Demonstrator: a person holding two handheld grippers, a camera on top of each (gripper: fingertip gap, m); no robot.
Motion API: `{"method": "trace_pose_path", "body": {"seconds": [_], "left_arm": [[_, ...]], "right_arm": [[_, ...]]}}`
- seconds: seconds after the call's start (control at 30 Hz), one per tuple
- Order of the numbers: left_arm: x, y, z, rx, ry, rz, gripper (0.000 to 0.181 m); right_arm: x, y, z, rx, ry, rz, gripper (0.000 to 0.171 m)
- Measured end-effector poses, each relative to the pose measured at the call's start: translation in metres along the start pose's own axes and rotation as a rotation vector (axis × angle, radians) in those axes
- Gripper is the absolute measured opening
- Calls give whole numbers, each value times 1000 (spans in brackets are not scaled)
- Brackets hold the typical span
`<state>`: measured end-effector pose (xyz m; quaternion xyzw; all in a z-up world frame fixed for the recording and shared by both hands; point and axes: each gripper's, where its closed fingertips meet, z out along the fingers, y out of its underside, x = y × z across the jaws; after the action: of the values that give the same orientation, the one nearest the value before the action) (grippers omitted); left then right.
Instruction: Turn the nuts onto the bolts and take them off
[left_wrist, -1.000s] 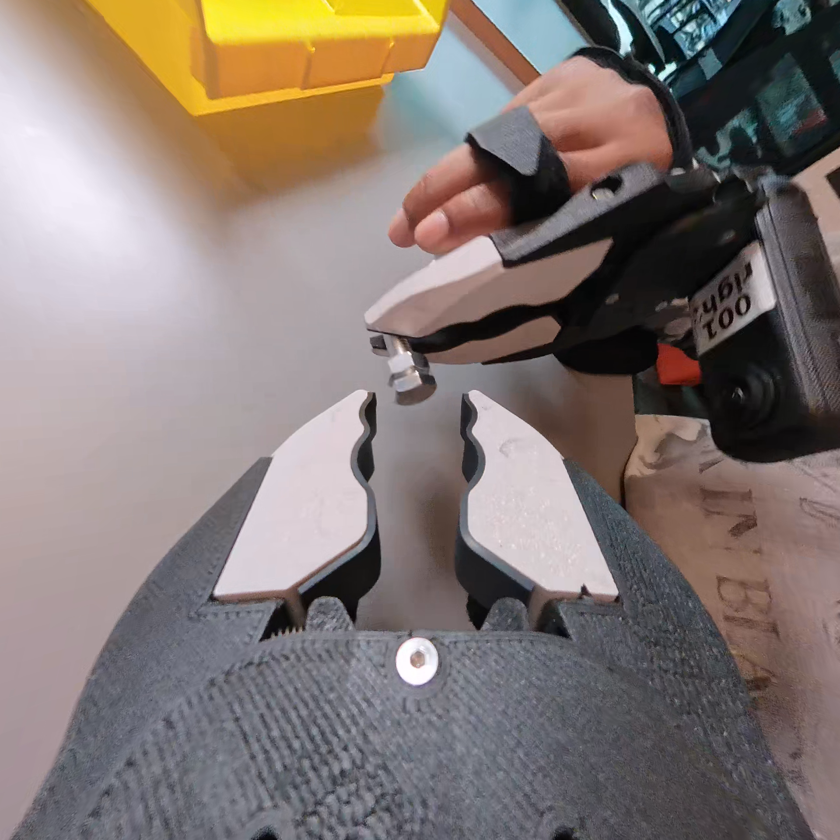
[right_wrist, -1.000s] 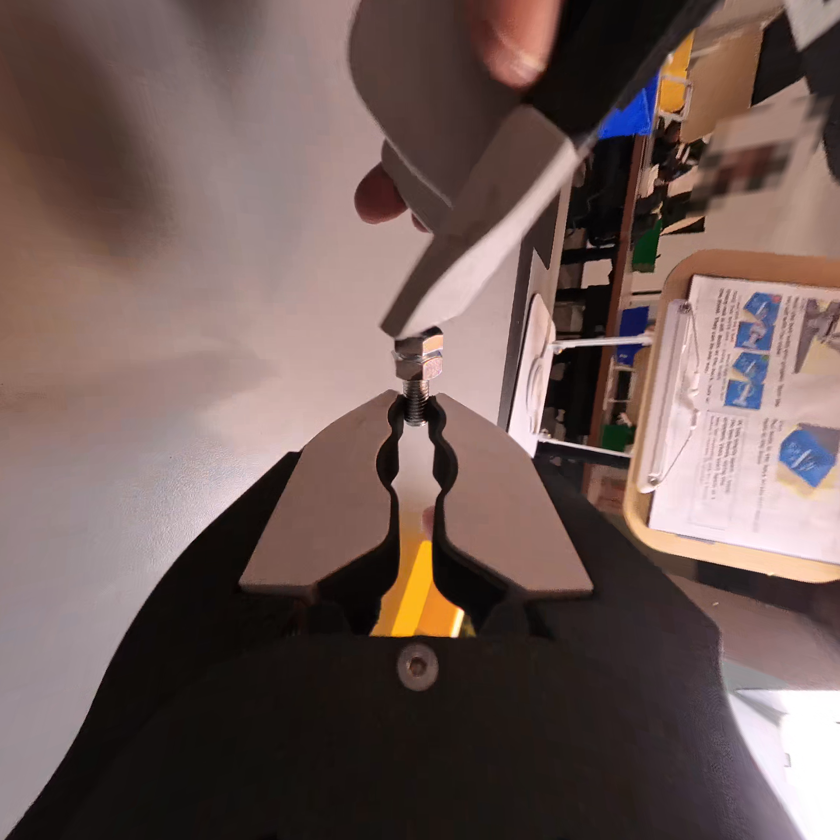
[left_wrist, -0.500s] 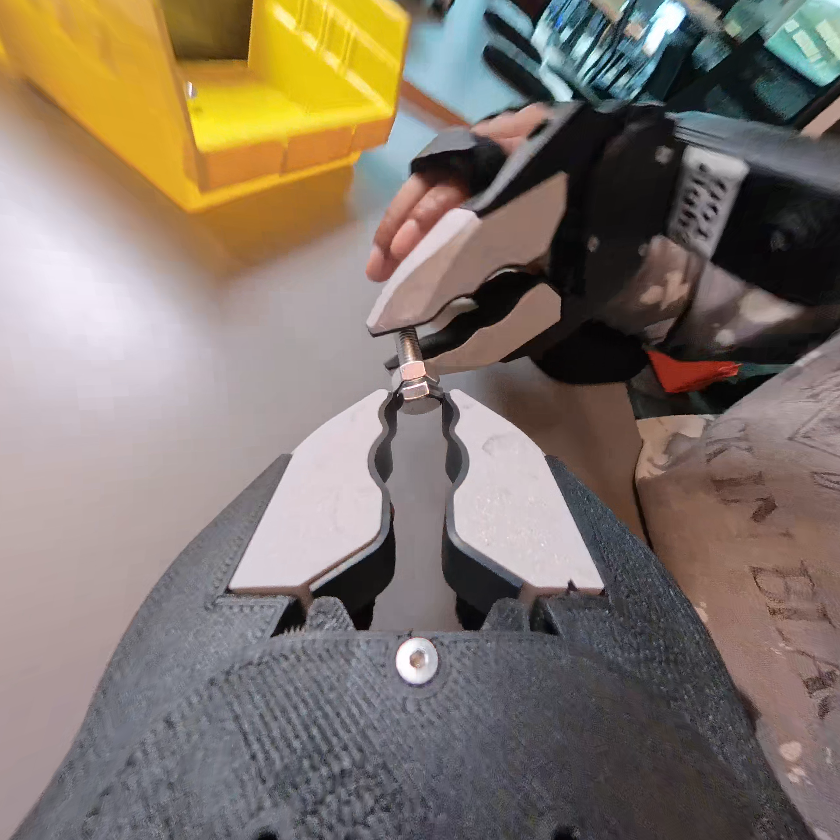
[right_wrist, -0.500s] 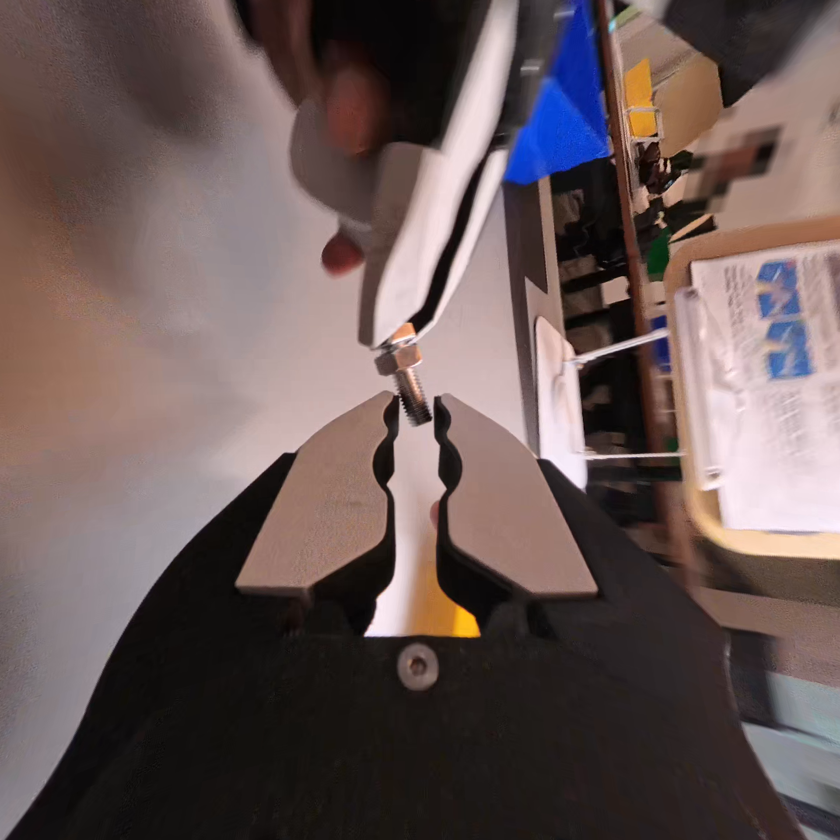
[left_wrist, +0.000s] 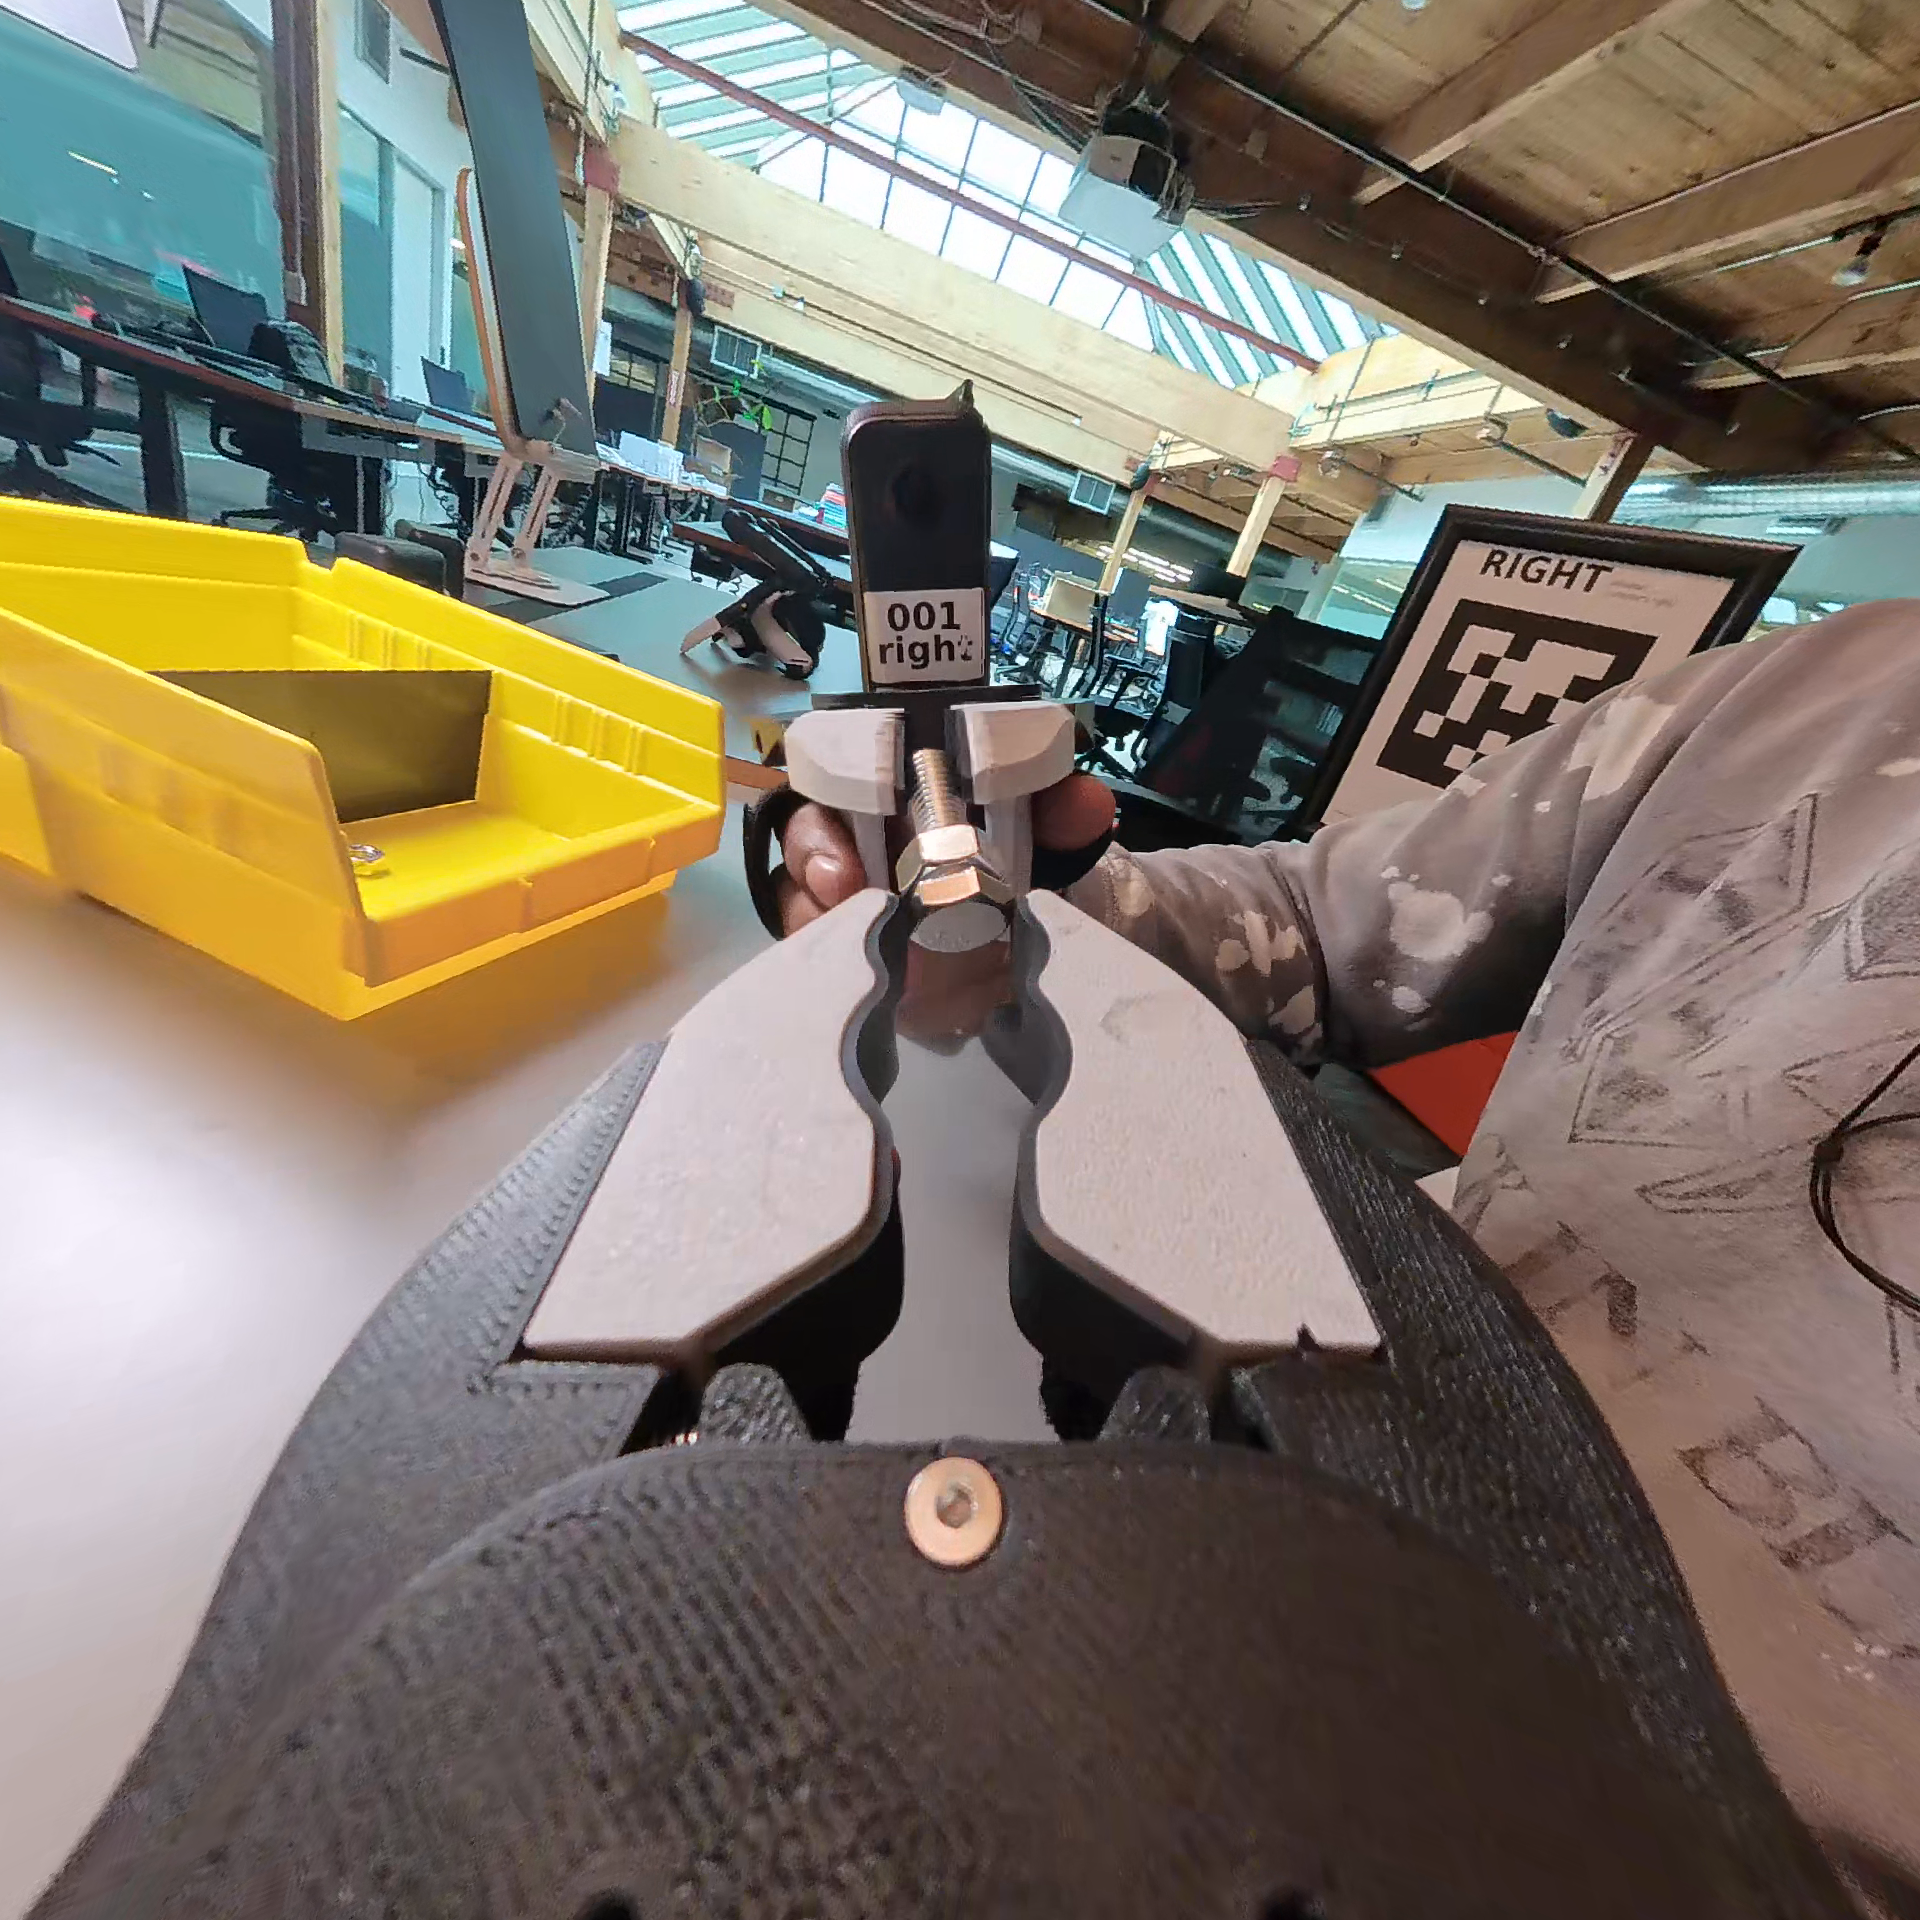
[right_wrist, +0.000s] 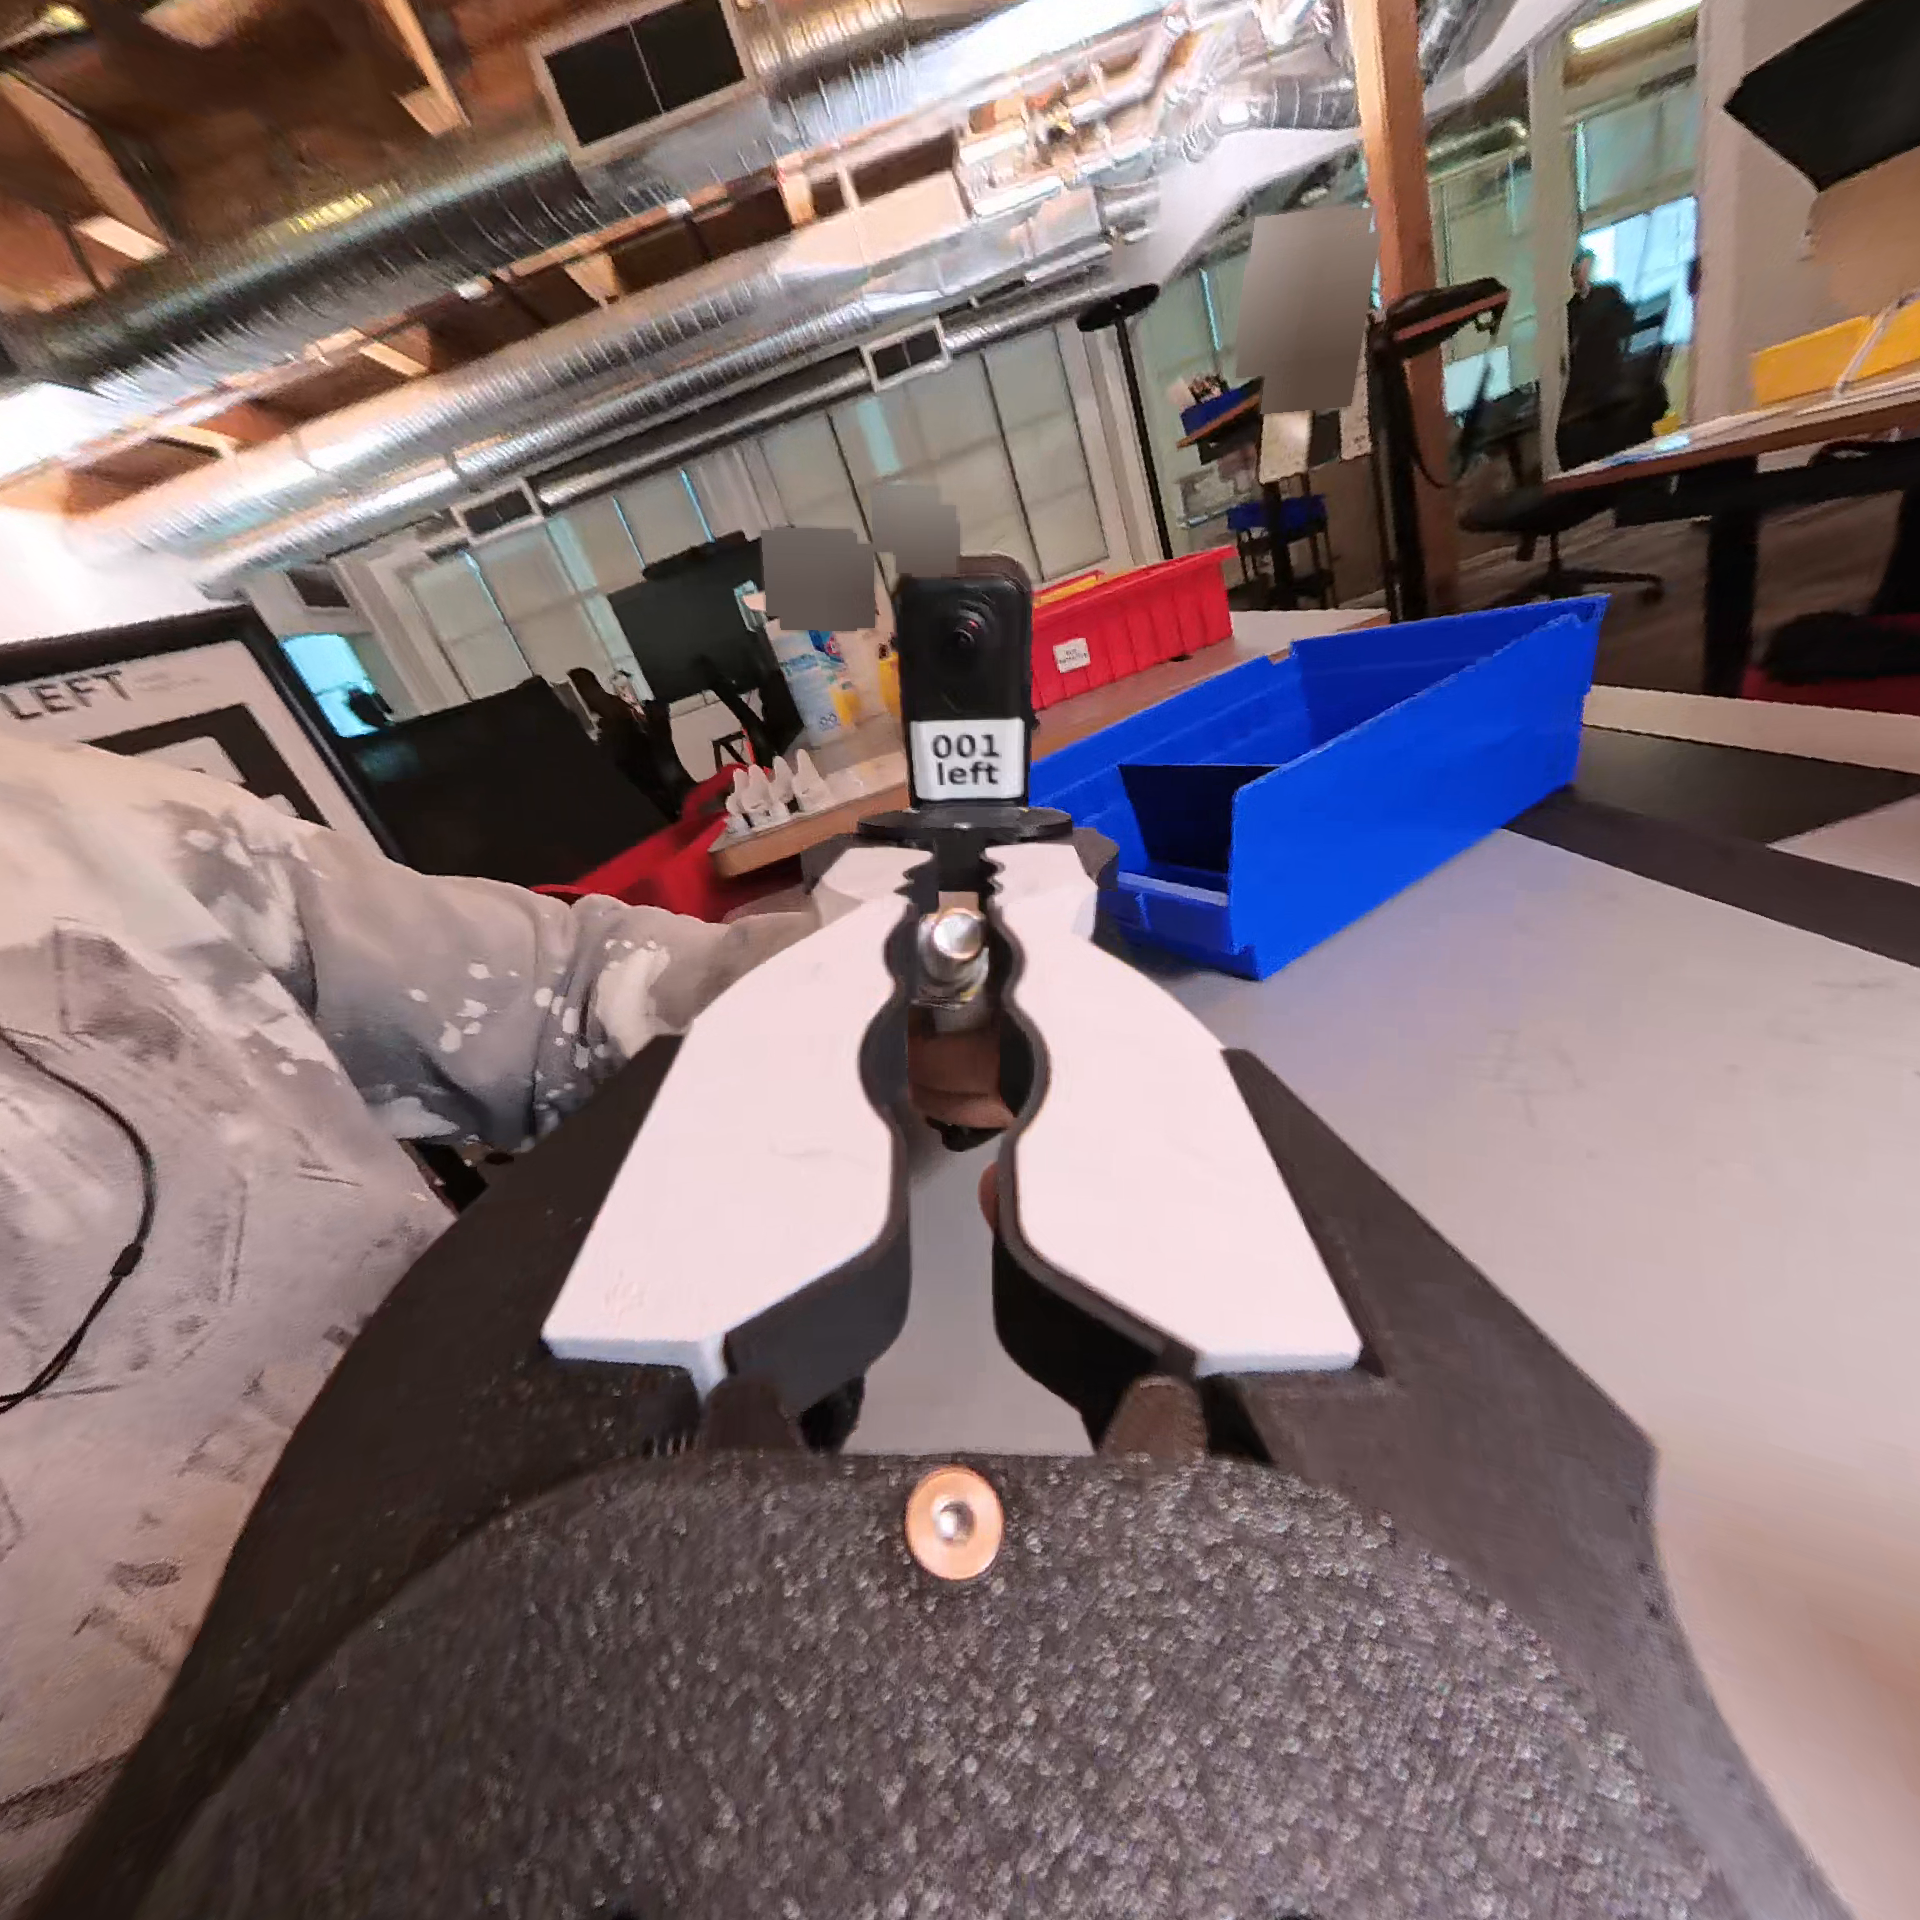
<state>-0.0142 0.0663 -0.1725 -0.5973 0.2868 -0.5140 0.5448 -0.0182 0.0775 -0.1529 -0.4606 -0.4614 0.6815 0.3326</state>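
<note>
Two grippers meet tip to tip above the pale surface, sharing one bolt with one nut threaded on it. The left gripper has its fingers nearly closed, pinching the bolt head; the right gripper is clamped on the threaded shank, which points toward its camera. Each gripper carries a camera bearing a small white printed label, and a framed black-and-white marker board with a printed heading stands behind each sleeve. One yellow bin sits just left of the left gripper, a small metal piece inside it. One blue bin lies right of the right gripper. A grey spattered sleeve fills the side.
</note>
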Motion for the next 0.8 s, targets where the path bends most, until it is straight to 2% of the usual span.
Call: {"method": "trace_pose_path", "body": {"seconds": [0.13,0.37,0.57,0.8], "left_arm": [[-2,2,1,-25,-18,-1,19],[-21,24,0,-211,-188,152,24],[-22,36,3,-272,-211,200,18],[-23,36,5,-253,-212,187,18]], "right_arm": [[0,0,1,-56,40,-20,10],[14,17,-4,-316,229,-205,10],[14,29,-2,-377,225,-186,10],[15,29,-3,-396,227,-188,10]]}}
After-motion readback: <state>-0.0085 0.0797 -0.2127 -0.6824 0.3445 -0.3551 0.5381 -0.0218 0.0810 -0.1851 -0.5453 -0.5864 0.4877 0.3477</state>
